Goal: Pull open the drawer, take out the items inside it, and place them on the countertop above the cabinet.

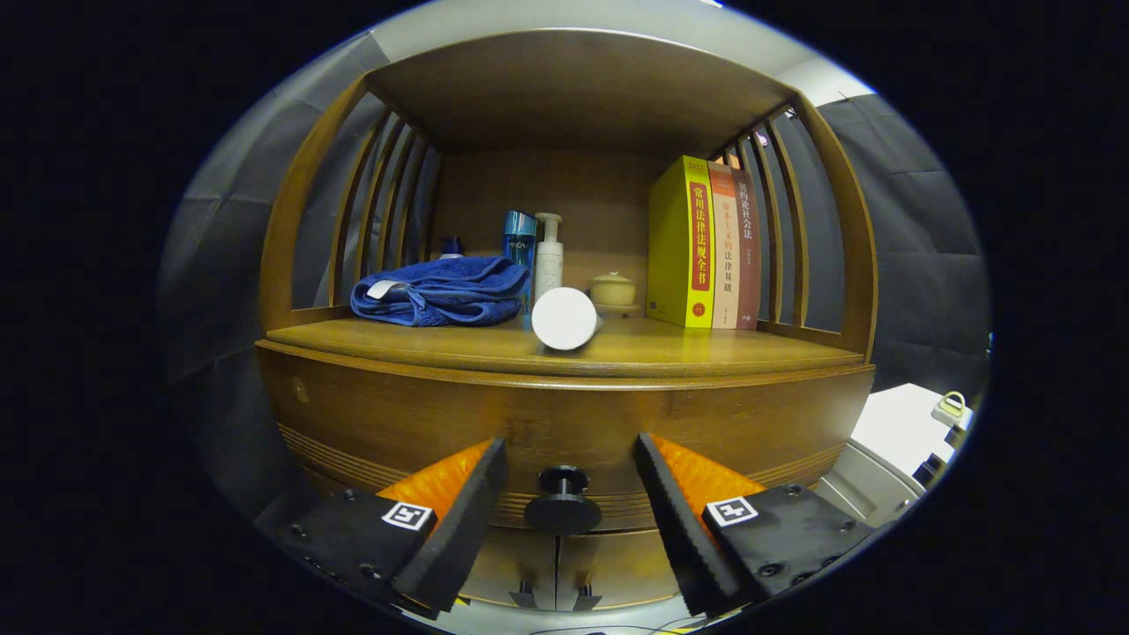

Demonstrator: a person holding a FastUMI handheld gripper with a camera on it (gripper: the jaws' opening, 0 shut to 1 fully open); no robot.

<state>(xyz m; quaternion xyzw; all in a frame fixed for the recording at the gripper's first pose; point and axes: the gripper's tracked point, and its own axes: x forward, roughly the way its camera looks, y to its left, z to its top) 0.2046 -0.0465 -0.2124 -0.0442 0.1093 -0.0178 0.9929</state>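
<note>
A wooden cabinet stands in front of me with its drawer front (564, 423) closed flush under the countertop (706, 353). A dark round knob (562, 501) sticks out of the drawer front. My gripper (571, 459) is open, one finger on each side of the knob, with a gap left on both sides. The inside of the drawer is hidden.
On the countertop lie a folded blue towel (441, 291), a white cylinder on its side (564, 318), a blue bottle (519, 238), a white pump bottle (549, 256), a small lidded cup (612, 288) and three upright books (701, 242). Slatted wooden sides and a top board enclose the shelf.
</note>
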